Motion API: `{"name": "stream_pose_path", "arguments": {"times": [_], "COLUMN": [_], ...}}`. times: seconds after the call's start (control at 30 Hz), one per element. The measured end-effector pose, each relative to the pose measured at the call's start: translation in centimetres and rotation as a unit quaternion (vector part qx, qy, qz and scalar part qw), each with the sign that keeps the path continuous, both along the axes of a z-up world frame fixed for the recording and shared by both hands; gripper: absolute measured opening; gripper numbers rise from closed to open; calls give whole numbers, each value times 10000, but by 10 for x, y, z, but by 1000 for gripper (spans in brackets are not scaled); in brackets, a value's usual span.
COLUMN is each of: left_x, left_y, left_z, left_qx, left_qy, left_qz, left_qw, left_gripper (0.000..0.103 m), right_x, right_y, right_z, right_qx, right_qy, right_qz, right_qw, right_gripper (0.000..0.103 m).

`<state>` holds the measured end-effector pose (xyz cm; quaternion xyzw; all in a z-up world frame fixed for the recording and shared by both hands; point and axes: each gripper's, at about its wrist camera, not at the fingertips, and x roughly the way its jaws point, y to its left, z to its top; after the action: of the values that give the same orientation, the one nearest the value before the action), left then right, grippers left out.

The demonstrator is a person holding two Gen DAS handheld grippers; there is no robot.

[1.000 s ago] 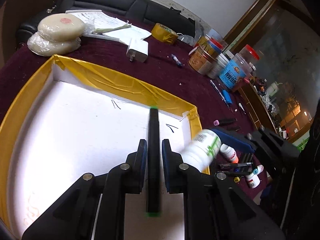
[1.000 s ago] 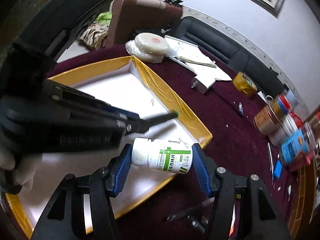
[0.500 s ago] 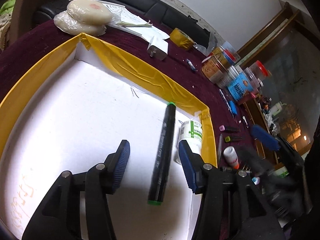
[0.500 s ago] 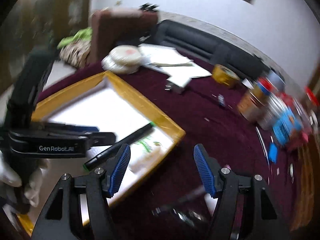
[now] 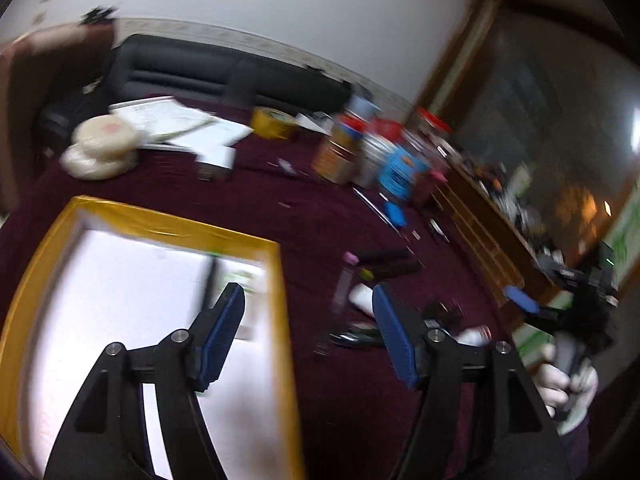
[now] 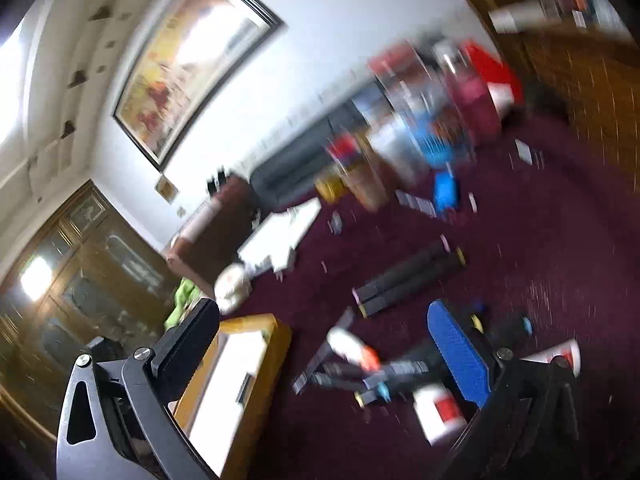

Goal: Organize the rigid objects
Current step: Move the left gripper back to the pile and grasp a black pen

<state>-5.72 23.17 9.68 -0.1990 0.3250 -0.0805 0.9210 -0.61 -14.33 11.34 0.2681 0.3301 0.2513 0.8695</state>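
Tray (image 5: 276, 280): a white tray with a yellow rim is seen at the near left of the maroon table (image 5: 304, 216); it seems to be used as the place where the sorted things are collected.
Marker (image 5: 208, 288): a black marker is laid inside the tray, near its right rim, free of any grip.
Bottle (image 5: 252, 280): a white shape with green print, much blurred, is seen beside the marker in the tray; it is judged to be a bottle put there.
Remaining things: two dark markers (image 6: 412, 276) and small bottles (image 6: 352, 348) are spread on the table to the right of the tray, well apart from it, not yet sorted.
Left gripper (image 5: 308, 336): the jaws have just been opening and are held apart, with nothing between them; it is pointed downward over the right rim of the tray.
Right gripper (image 6: 324, 344): the jaws have just been opening and are spread wide, with nothing held; it is strongly rolled to one side and aimed at the loose pile, probably for the next pick.
Hand (image 5: 560, 380): a white-gloved hand is seen on the handle at the far right.
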Motion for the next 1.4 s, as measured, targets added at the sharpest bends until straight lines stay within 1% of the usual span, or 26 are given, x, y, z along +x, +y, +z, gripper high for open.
{"name": "stream_pose_path", "arguments": {"times": [0.07,0.13,0.2,0.27,0.33,0.37,0.43,0.53,0.57,0.6,0.63,0.67,0.73,0.77,0.8,0.9,0.97,1.0,1.07,1.13,1.2,1.23,1.27,1.3,1.37,1.4], "left_x": [3,11,20,33,41,47,56,76,80,84,85,82,73,70,64,42,29,23,10,1,-7,-10,-12,-15,-19,-20], "left_y": [-31,-62,-92,-119,-136,-145,-158,-174,-176,-179,-180,-182,-186,-188,-189,-199,-202,-203,-202,-205,-208,-207,-205,-198,-184,-175], "left_z": [3,-4,-17,-31,-38,-42,-47,-58,-63,-73,-76,-76,-75,-78,-81,-81,-79,-77,-71,-65,-61,-62,-61,-60,-57,-57], "left_qx": [199,317,487,717,874,984,1311,1872,1970,2037,2017,2040,2129,2012,1795,1936,1888,1817,1762,1943,2424,2633,2727,2752,2508,2251], "left_qy": [36,203,354,505,646,706,730,794,882,1051,1078,1038,1093,1240,1368,1310,1349,1383,1304,1056,823,803,816,871,1027,1156], "left_qz": [-287,-627,-881,-1091,-1197,-1244,-1271,-1270,-1305,-1393,-1442,-1486,-1670,-1840,-2018,-2313,-2518,-2602,-2617,-2620,-2594,-2504,-2391,-2179,-1766,-1535], "left_qw": [9994,9973,9943,9902,9868,9848,9805,9708,9677,9634,9627,9620,9565,9541,9531,9444,9395,9382,9399,9394,9312,9282,9283,9323,9462,9552], "left_gripper": [66,65,65,65,65,65,65,65,69,69,69,69,65,65,64,63,62,62,62,62,62,62,62,62,63,63], "right_x": [5,10,12,15,16,17,14,15,13,10,7,6,4,5,4,2,1,0,-2,-2,-3,-3,-3,-3,-3,-3], "right_y": [-6,-16,-27,-43,-55,-55,-56,-47,-44,-43,-42,-42,-41,-41,-39,-34,-31,-30,-29,-28,-29,-30,-30,-29,-29,-28], "right_z": [-19,-41,-59,-76,-82,-81,-79,-83,-81,-79,-78,-79,-79,-80,-80,-80,-80,-81,-81,-81,-82,-82,-82,-81,-81,-82], "right_qx": [-276,-720,-723,-481,-403,-402,-575,-665,-697,-739,-760,-763,-783,-815,-858,-964,-1048,-1079,-1098,-1089,-1057,-1045,-1038,-1038,-1065,-1085], "right_qy": [126,114,162,239,294,242,117,176,155,128,122,127,121,117,113,97,81,71,62,65,73,73,75,74,76,77], "right_qz": [-296,-843,-1174,-1348,-1400,-1402,-1410,-1216,-1178,-1142,-1114,-1090,-1068,-1068,-1053,-975,-940,-925,-898,-906,-927,-933,-939,-939,-938,-923], "right_qw": [9991,9938,9903,9894,9889,9890,9883,9902,9905,9906,9908,9910,9911,9909,9907,9905,9900,9898,9899,9899,9900,9901,9901,9901,9898,9898], "right_gripper": [102,102,102,101,101,101,101,101,101,101,101,101,101,101,101,101,101,101,101,101,101,101,101,101,101,101]}}
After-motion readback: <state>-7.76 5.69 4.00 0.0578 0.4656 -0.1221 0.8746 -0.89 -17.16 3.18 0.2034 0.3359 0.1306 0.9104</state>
